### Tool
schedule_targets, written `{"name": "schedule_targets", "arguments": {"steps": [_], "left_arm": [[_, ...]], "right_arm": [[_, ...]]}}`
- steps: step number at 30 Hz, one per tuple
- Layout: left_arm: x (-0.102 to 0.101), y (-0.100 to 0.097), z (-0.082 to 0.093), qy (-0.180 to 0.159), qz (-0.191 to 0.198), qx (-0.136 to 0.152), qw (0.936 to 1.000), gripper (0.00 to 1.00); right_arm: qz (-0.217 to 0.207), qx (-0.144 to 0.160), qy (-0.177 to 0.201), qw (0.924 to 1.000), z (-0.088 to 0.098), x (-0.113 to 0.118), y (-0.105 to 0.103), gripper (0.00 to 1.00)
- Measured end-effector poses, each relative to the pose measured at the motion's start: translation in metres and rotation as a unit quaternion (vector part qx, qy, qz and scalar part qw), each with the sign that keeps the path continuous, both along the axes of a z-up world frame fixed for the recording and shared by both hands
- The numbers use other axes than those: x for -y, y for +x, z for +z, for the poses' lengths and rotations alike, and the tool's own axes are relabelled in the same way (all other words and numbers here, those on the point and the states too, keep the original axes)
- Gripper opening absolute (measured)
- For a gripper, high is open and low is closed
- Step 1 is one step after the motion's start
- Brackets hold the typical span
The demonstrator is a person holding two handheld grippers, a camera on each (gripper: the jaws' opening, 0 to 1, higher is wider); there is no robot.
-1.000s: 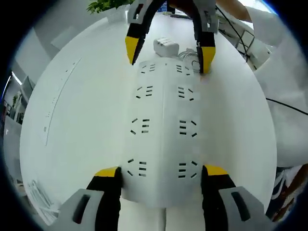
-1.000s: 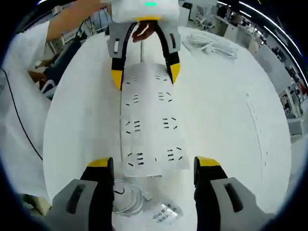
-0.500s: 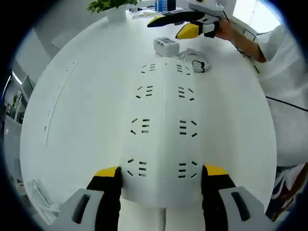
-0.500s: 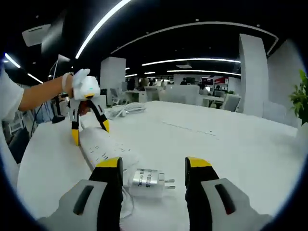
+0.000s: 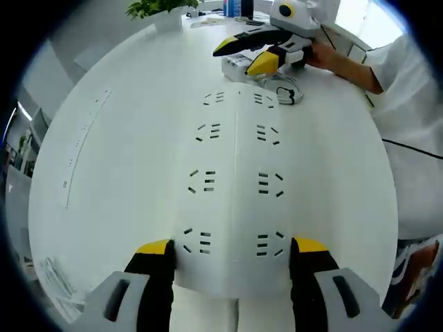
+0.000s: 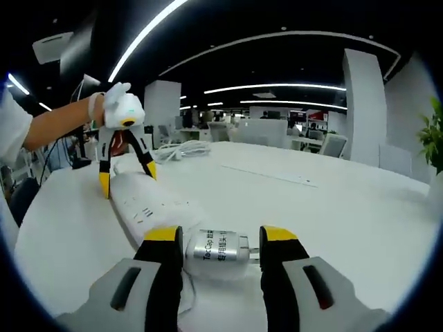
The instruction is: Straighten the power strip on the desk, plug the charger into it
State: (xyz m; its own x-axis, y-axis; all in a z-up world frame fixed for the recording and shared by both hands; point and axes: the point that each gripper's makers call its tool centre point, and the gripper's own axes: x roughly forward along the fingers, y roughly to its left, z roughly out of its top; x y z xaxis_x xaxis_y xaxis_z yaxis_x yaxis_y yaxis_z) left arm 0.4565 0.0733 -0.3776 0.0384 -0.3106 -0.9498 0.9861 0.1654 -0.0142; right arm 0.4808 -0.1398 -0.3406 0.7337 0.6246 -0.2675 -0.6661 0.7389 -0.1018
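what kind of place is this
Most likely an open-plan office: the right gripper view shows long ceiling light strips, rows of desks with chairs behind, and a white desk carrying a power strip.

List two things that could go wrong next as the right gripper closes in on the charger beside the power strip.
1. The small white and silver charger lies on its side between the right gripper jaws; a skewed grip could leave its prongs misaligned with the sockets.
2. The coiled white cable lies beside the charger at the end of the long white power strip; it may snag or drag when lifted.
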Motion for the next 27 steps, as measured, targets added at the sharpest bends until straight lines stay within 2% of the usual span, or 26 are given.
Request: {"name": "schedule_targets", "arguments": {"steps": [4,8,18,22,27], "left_arm": [[0.000,-0.001,0.000,-0.001,0.000,0.000,1.0000,0.68],[0.000,-0.001,0.000,-0.002,0.000,0.000,1.0000,0.68],[0.001,-0.002,0.000,0.000,0.000,0.000,1.0000,0.68],[0.001,-0.003,0.000,0.000,0.000,0.000,1.0000,0.68],[0.001,-0.003,0.000,0.000,0.001,0.000,1.0000,0.68]], "right_arm": [[0.004,-0.002,0.002,1.0000,0.001,-0.001,-0.002,0.37],[0.005,-0.013,0.020,0.9997,0.000,0.001,-0.001,0.36],[0.013,-0.009,0.020,0.9997,0.000,0.002,-0.002,0.36],[0.032,-0.010,0.020,0.9993,0.000,0.004,-0.004,0.36],[0.088,-0.014,0.023,0.9958,0.000,0.001,-0.012,0.36]]}}
